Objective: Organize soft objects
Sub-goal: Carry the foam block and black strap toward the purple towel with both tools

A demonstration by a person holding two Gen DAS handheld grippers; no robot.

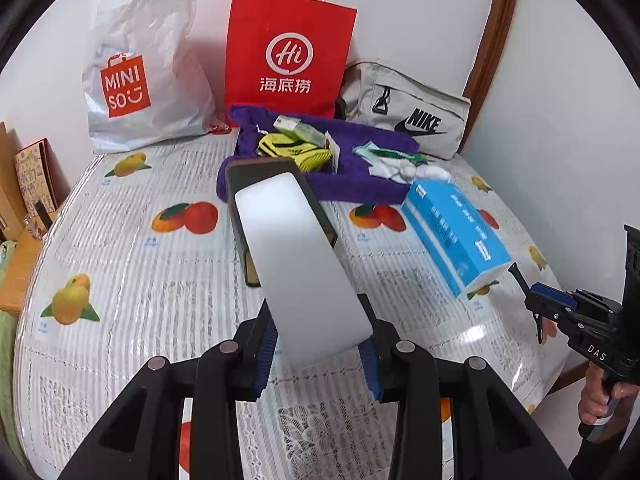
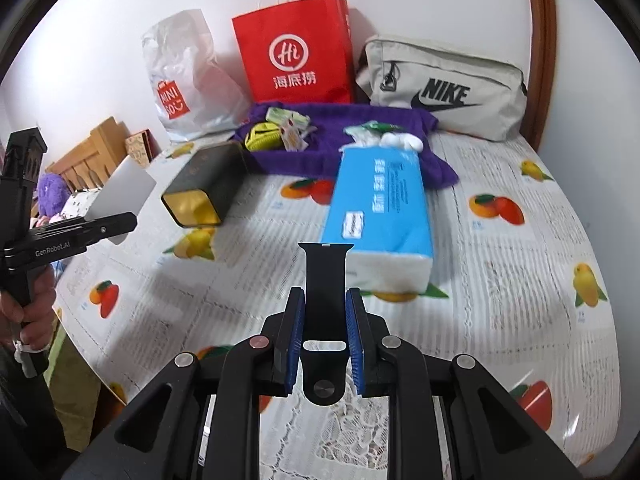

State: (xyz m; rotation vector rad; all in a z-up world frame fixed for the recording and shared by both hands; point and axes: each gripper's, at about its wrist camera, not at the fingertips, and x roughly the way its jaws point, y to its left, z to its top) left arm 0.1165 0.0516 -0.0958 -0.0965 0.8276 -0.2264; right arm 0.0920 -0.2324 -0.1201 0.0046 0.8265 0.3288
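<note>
While both items hang clear of the worktop (image 2: 500,240): left hand-held gripper (image 1: 320,356) clamped on a flat white slab (image 1: 304,256); black tin (image 2: 200,188) lying open-mouthed; right hand-held gripper (image 2: 325,340) pinching a black watch strap (image 2: 325,280), before the blue tissue pack (image 2: 380,216). Advice: carry level toward the purple cloth (image 2: 352,152), grips firm, clearing tin and pack.

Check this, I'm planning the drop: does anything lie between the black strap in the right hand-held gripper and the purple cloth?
Yes: the blue tissue pack lies straight ahead of the black strap, between it and the purple cloth. The open tin lies off to the left.
</note>
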